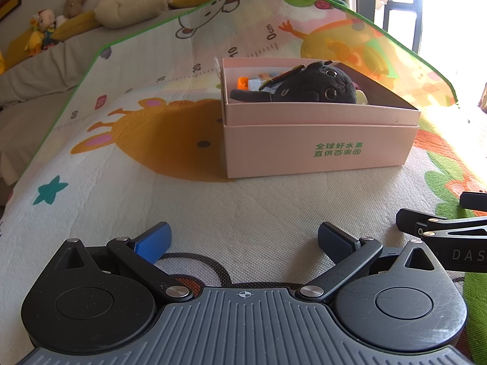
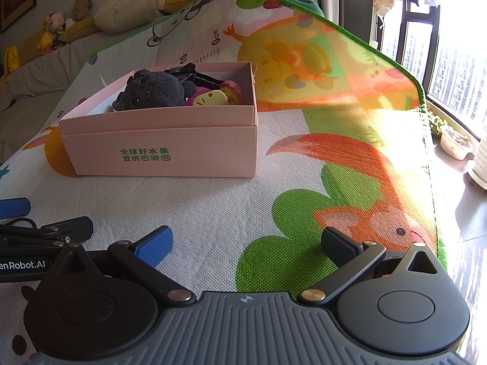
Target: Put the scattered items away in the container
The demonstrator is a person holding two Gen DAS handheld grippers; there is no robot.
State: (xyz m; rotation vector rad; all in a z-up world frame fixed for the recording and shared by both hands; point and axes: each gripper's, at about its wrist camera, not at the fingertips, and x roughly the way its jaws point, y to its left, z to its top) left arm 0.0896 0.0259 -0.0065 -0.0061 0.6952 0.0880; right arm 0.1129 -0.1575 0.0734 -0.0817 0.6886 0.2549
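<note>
The pink box stands on the play mat with the black plush toy and smaller items already inside, so nothing scattered shows on the mat. The left gripper and right gripper rest low, well apart from the box, fingers spread and grasping nothing, which suggests the tidying is finished

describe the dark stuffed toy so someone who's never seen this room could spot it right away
On the cartoon play mat stands a pink box with green lettering. The dark plush toy lies inside, poking above the rim. It is the only charcoal, fuzzy item there, with shiny round eyes, beside small pink and yellow trinkets.
</note>
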